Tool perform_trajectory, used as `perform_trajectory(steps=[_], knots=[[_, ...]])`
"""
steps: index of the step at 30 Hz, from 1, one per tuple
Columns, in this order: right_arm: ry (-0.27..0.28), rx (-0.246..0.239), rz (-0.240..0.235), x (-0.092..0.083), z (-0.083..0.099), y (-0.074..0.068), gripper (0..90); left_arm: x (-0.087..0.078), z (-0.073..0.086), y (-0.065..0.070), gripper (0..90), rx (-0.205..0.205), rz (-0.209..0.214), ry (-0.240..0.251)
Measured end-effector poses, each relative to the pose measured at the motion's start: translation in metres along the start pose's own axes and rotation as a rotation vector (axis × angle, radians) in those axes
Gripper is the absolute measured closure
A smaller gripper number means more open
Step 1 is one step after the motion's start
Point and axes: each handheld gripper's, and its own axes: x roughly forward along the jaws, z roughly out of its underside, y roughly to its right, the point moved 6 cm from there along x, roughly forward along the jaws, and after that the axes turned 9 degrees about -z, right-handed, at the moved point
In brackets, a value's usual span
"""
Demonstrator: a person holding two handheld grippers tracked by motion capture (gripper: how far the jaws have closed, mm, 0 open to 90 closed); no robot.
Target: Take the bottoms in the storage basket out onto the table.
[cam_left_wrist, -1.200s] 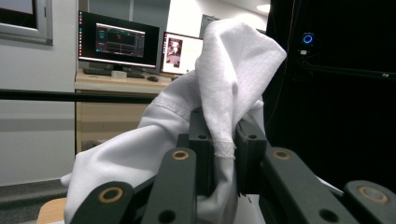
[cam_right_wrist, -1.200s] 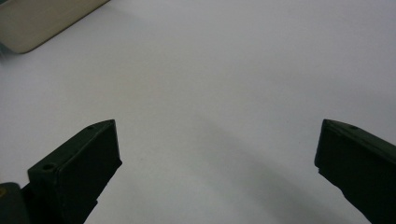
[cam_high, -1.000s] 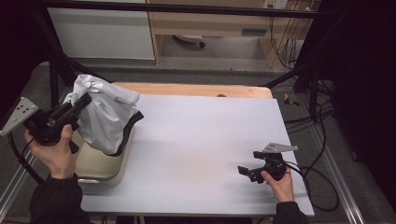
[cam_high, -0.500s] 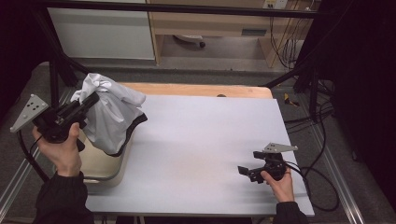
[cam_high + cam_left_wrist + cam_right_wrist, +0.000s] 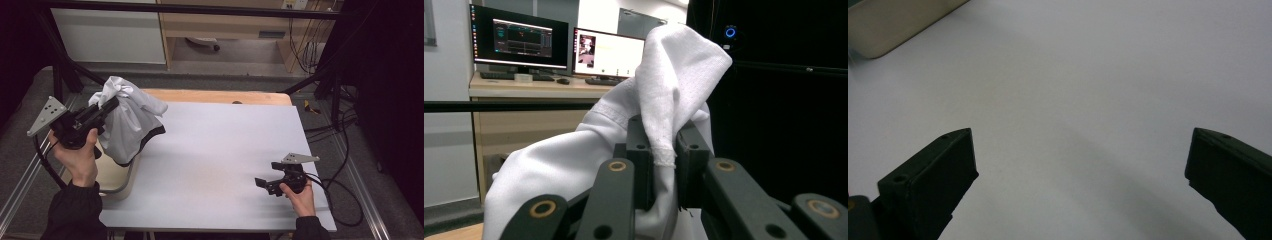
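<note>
We see the left tongs (image 5: 107, 107) clenched on a white garment (image 5: 131, 125) with dark trim, held above the beige tub (image 5: 117, 175) at the worktop's (image 5: 220, 150) left edge (no readable writing anywhere). The right tongs (image 5: 262, 184) rest released, well apart.

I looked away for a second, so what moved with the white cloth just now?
The left gripper, shut on the white cloth, lifted it a little higher, away from the beige tub by the table's left edge. Nothing was let go. The right gripper stayed put near the table's right side, fingers open.
</note>
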Motion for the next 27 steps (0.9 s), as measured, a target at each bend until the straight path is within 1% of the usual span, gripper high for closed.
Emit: perform_trajectory(steps=[7, 12, 21, 26, 27], knots=[[-0.001, -0.001, 0.000, 0.000, 0.000, 0.000, 0.7, 0.005, -0.001, 0.007, 79.1, -0.002, 0.015, 0.000], [0.000, -0.002, 0.000, 0.000, 0.000, 0.000, 0.7, 0.010, 0.000, 0.014, 79.2, -0.003, 0.031, -0.003], [0.001, 0.001, -0.002, 0.000, 0.000, 0.000, 0.7, 0.015, 0.000, 0.022, 79.2, -0.004, 0.048, -0.006], [0.001, 0.000, -0.003, 0.000, 0.000, 0.000, 0.7, 0.022, 0.002, 0.032, 79.2, -0.005, 0.067, -0.010], [0.001, 0.003, -0.002, 0.000, 0.000, 0.000, 0.7, 0.022, 0.002, 0.032, 79.2, -0.005, 0.067, -0.010]])
